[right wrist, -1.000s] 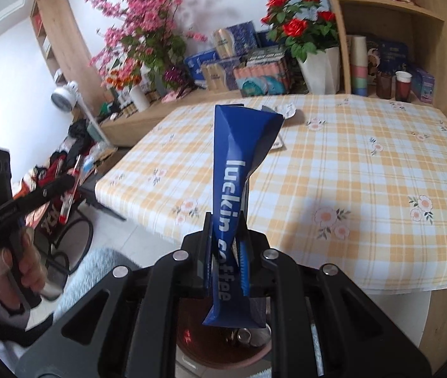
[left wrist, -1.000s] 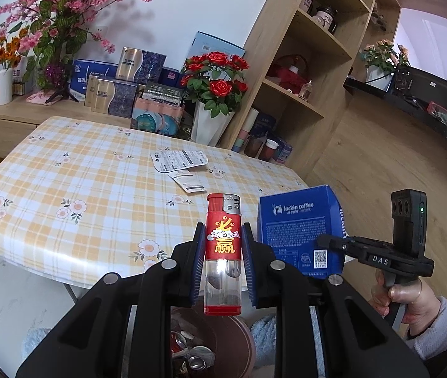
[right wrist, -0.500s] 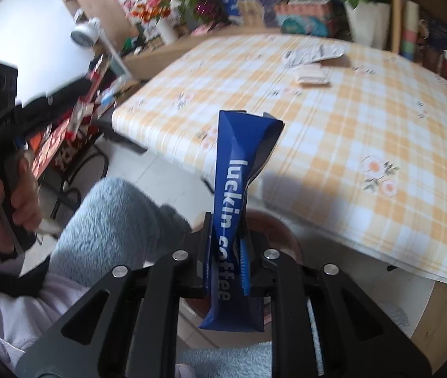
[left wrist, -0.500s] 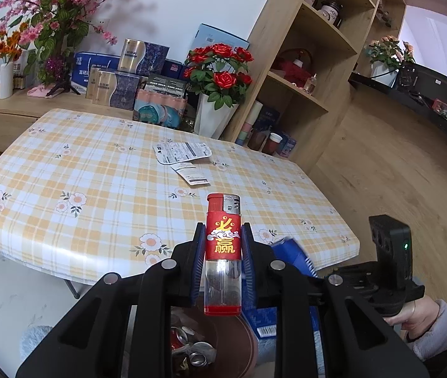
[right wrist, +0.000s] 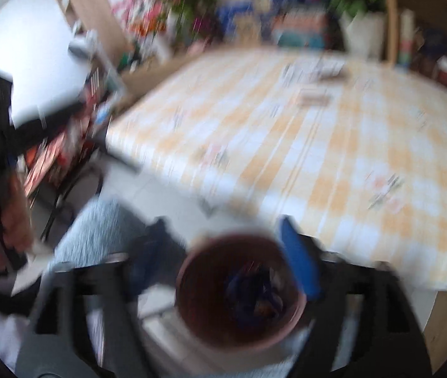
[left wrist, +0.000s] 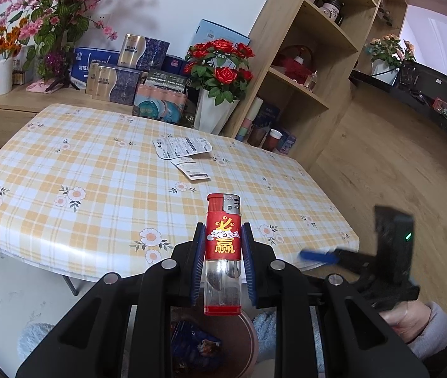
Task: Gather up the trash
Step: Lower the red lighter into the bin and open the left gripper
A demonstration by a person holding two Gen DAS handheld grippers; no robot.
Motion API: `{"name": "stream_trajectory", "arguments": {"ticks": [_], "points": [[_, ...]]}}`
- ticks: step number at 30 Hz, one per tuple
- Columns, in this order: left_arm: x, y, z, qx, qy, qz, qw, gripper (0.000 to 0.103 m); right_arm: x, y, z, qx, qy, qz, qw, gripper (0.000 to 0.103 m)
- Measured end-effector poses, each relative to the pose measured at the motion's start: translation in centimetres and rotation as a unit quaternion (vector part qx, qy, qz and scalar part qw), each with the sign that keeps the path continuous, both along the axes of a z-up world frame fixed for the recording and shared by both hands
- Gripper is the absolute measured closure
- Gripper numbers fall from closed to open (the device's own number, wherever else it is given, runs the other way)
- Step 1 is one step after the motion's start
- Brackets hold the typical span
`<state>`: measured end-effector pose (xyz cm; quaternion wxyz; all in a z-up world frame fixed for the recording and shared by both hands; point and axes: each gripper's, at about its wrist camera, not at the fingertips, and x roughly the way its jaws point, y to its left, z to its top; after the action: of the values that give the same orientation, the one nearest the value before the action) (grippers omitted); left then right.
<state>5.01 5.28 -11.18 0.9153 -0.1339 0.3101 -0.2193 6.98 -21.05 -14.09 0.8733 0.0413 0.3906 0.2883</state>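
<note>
My left gripper (left wrist: 223, 264) is shut on a red and clear lighter (left wrist: 223, 252), held upright above a brown round bin (left wrist: 250, 343). A crumpled blue coffee packet (left wrist: 196, 343) lies in the bin. In the blurred right wrist view my right gripper (right wrist: 223, 252) is open and empty, its blue pads (right wrist: 299, 258) spread above the bin (right wrist: 239, 296), with the blue packet (right wrist: 251, 289) inside. The right gripper also shows at the right of the left wrist view (left wrist: 321, 256). Two white paper wrappers (left wrist: 182, 148) lie on the checked table (left wrist: 97, 182).
A white vase of red roses (left wrist: 217, 94), stacked boxes (left wrist: 119, 75) and pink blossoms stand behind the table. A wooden shelf unit (left wrist: 302, 72) is at the right. My knees in pale blue fleece (right wrist: 97, 230) are beside the bin.
My right gripper has opened and let go of the blue coffee packet, which now lies in the bin. The right view is moving fast. The left gripper still holds the lighter.
</note>
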Motion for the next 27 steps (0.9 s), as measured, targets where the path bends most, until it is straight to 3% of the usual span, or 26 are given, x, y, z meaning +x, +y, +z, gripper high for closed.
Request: {"name": "stream_trajectory", "arguments": {"ticks": [2, 3, 7, 9, 15, 19, 27], "points": [[-0.1, -0.2, -0.3, -0.002, 0.003, -0.003, 1.0000, 0.081, 0.1, -0.7, 1.1, 0.013, -0.021, -0.012, 1.000, 0.012], [0.0, -0.3, -0.3, -0.002, 0.004, -0.005, 1.0000, 0.081, 0.1, -1.3, 1.8, 0.010, -0.040, -0.037, 0.998, 0.006], [-0.1, -0.9, -0.6, -0.002, 0.007, -0.012, 0.9999, 0.081, -0.4, -3.3, 3.4, 0.016, -0.093, -0.118, 0.989, 0.005], [-0.2, -1.4, -1.0, 0.000, 0.011, -0.018, 0.9998, 0.081, -0.3, -3.9, 3.8, 0.029, -0.100, -0.127, 0.986, 0.005], [-0.5, -2.6, -2.4, 0.001, 0.030, -0.033, 0.9990, 0.081, -0.8, -4.6, 4.3, -0.008, -0.150, -0.181, 0.972, 0.005], [-0.6, -3.3, -3.0, 0.005, 0.036, -0.040, 0.9985, 0.081, -0.8, -4.7, 3.8, -0.036, -0.153, -0.201, 0.967, 0.005], [-0.6, -4.0, -3.2, 0.007, 0.041, -0.055, 0.9976, 0.081, -1.1, -4.9, 2.9, -0.036, -0.150, -0.200, 0.968, 0.006]]}}
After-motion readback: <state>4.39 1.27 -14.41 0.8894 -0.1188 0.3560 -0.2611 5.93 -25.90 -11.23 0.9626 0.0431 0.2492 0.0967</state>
